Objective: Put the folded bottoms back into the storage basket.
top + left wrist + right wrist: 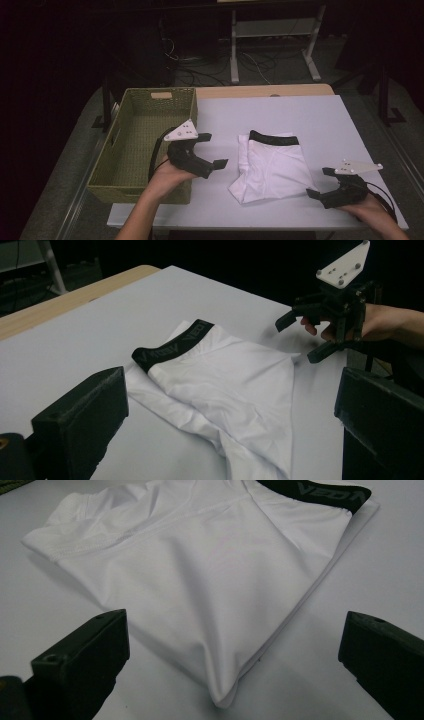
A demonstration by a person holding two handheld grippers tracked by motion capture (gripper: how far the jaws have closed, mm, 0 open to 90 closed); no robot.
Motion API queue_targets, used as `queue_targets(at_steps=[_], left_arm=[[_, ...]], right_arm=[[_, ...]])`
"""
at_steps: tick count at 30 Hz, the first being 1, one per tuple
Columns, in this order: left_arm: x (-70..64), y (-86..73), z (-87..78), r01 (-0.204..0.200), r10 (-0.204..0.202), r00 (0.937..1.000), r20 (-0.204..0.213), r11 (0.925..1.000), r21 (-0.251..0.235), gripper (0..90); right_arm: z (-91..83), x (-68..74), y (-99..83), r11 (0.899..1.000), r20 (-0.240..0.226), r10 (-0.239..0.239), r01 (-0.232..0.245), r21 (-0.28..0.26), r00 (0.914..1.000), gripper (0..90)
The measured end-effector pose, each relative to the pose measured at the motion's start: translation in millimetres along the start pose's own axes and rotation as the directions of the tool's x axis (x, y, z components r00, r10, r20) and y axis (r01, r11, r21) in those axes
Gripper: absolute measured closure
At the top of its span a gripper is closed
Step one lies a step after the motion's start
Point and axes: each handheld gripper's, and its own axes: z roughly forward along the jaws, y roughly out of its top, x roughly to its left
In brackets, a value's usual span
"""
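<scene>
Both grippers, left gripper and right gripper, stand with jaws spread and empty. Folded white underwear lies between them on the table, beside the basket. Judged step: approach. Next: grasp both edges, lift together.

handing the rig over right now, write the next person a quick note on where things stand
Left hand-held gripper: open, holding nothing, hanging between the basket and the garment.
Right hand-held gripper: open, holding nothing, just right of the garment's near edge.
White underwear with a black waistband: folded, lying flat on the white table, touched by neither gripper.
Green woven basket: at the table's left edge; nothing visible inside.
Done: the folding, by the look of it.
Left: probably grasp the garment and put it in the basket.
</scene>
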Motion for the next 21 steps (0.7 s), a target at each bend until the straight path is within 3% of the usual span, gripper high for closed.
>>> queue_targets(at_steps=[21], left_arm=[[-9.9,10.5,35.2,-0.005,0.004,0.9993,0.036,0.9999,0.010,0.6]], right_arm=[[-0.3,-0.2,-0.3,1.000,0.003,-0.009,0.009,-0.002,1.0000,0.2]])
